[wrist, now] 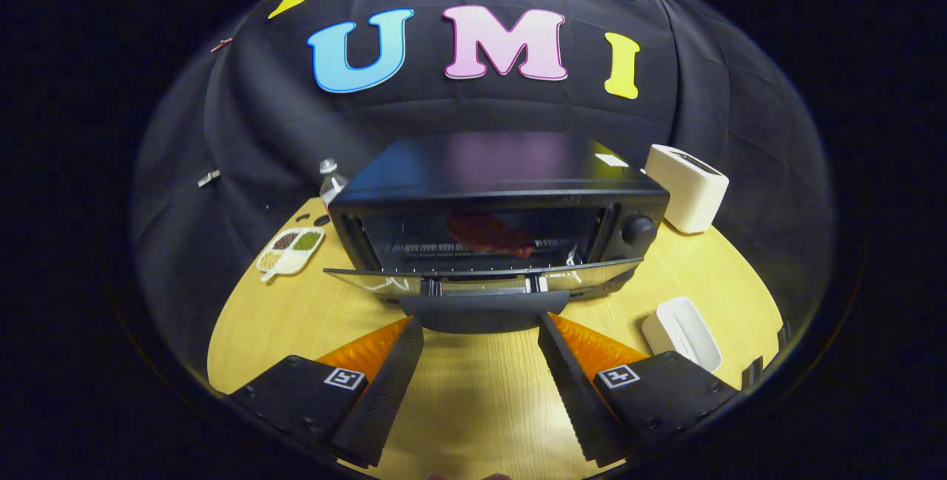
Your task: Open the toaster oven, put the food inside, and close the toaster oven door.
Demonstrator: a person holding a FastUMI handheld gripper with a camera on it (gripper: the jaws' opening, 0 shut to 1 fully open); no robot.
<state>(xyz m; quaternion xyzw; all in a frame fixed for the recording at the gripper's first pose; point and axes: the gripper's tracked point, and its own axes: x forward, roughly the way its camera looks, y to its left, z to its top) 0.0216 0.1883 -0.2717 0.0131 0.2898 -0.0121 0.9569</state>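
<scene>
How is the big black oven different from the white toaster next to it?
The toaster oven is black and wide; the toaster is white and small. The oven opens at the front, and its door hangs down with food on the rack inside; the toaster has a slot on top. The oven sits just ahead of the open tool; the toaster stands beyond, beside the oven. Both sit on the table.

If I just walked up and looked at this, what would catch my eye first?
Probably the black toaster oven in the middle of the wooden table, its door folded down flat and a reddish piece of food on the rack inside. Then the gripper, its fingers spread open to either side of the door's handle.
</scene>
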